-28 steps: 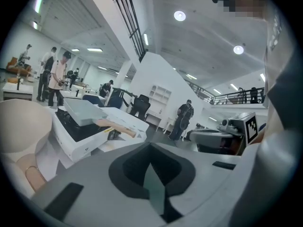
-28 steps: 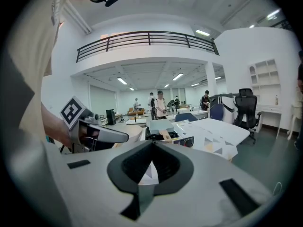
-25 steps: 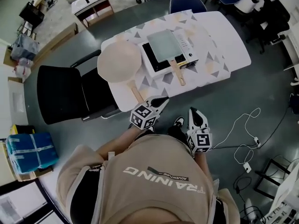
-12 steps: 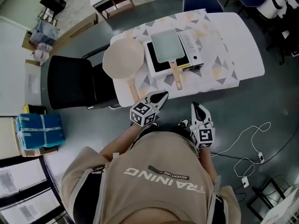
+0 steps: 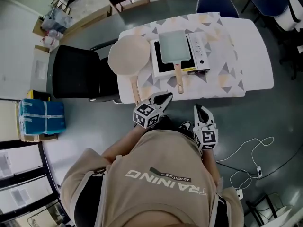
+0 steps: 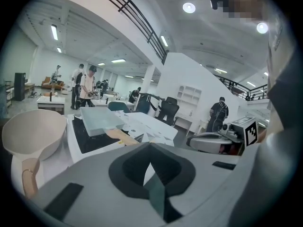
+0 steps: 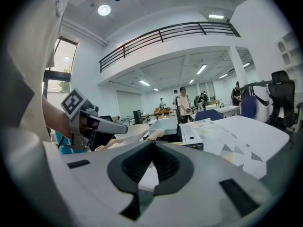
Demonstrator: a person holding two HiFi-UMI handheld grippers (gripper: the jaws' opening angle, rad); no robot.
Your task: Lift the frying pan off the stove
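The square frying pan (image 5: 173, 46) sits flat on the stove (image 5: 199, 51), which stands on the patterned cloth of the white bench (image 5: 251, 46). Its wooden handle (image 5: 178, 77) points toward the person, and a round beige pan (image 5: 128, 56) lies just beside the stove on the left. The left hand-held gripper (image 5: 163, 98) and the right hand-held gripper (image 5: 197, 109) are both near the bench's near edge, apart from the handle, each with its jaws closed together and nothing between them.

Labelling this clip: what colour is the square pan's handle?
Pan handle is light tan; head view best.
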